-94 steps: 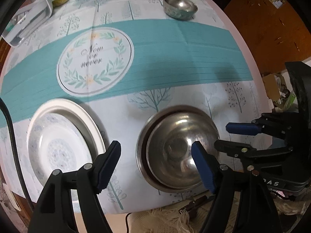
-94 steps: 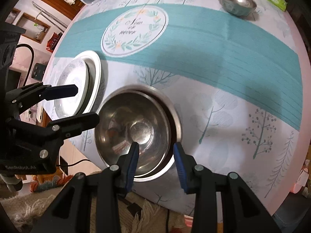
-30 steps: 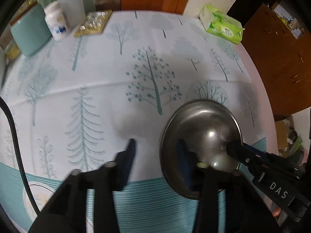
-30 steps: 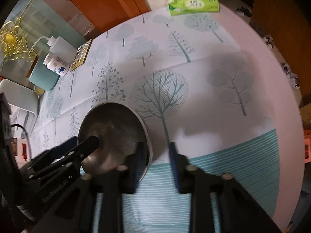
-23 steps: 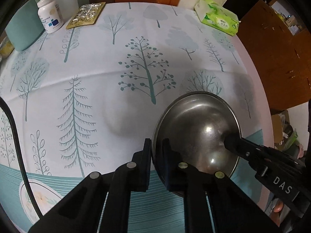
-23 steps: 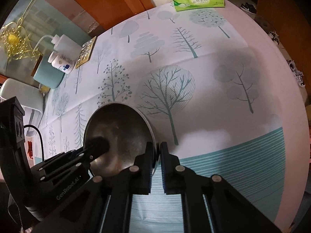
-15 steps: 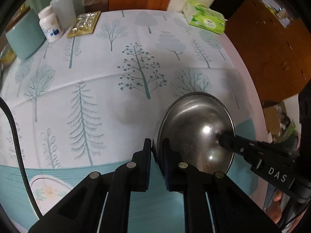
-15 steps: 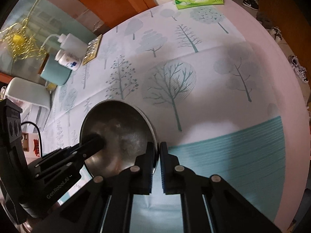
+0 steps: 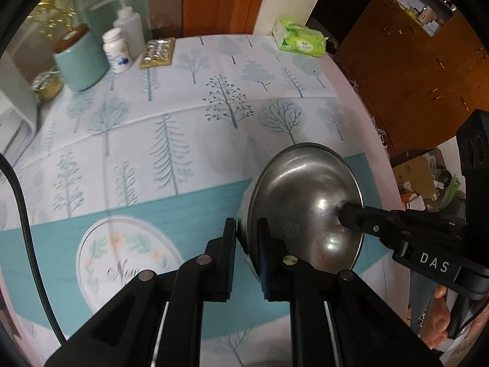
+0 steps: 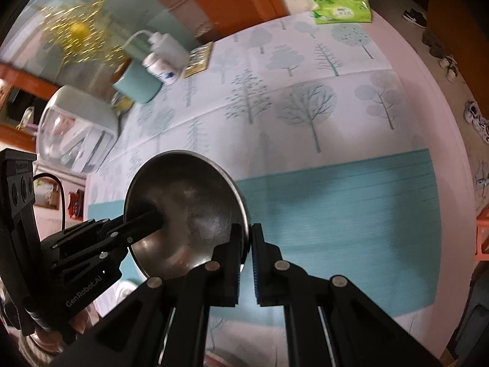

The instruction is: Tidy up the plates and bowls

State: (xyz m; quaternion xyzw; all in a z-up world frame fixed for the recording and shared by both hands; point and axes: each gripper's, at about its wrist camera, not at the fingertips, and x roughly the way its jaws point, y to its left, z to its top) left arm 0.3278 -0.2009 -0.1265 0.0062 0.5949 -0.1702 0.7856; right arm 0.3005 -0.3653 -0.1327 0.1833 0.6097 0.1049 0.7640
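Note:
A small steel bowl [image 9: 305,202] is held in the air above the tablecloth, tilted, over the teal band. My left gripper [image 9: 247,238] is shut on its near rim. My right gripper [image 10: 246,238] is shut on the opposite rim of the same bowl [image 10: 189,208]. In the left wrist view the right gripper reaches into the bowl from the right. In the right wrist view the left gripper reaches in from the left. No plates or other bowls are in view.
At the table's far side stand a teal canister [image 9: 81,58], a white pill bottle [image 9: 116,50], a squeeze bottle [image 9: 130,27], a blister pack [image 9: 157,52] and a green tissue pack [image 9: 301,39]. A white dish rack [image 10: 76,131] sits at the far left. The round emblem [image 9: 122,250] lies below.
Both grippers closed on the small bowl's rim about a second ago, lifted it off the cloth and carried it back toward the teal band and the emblem.

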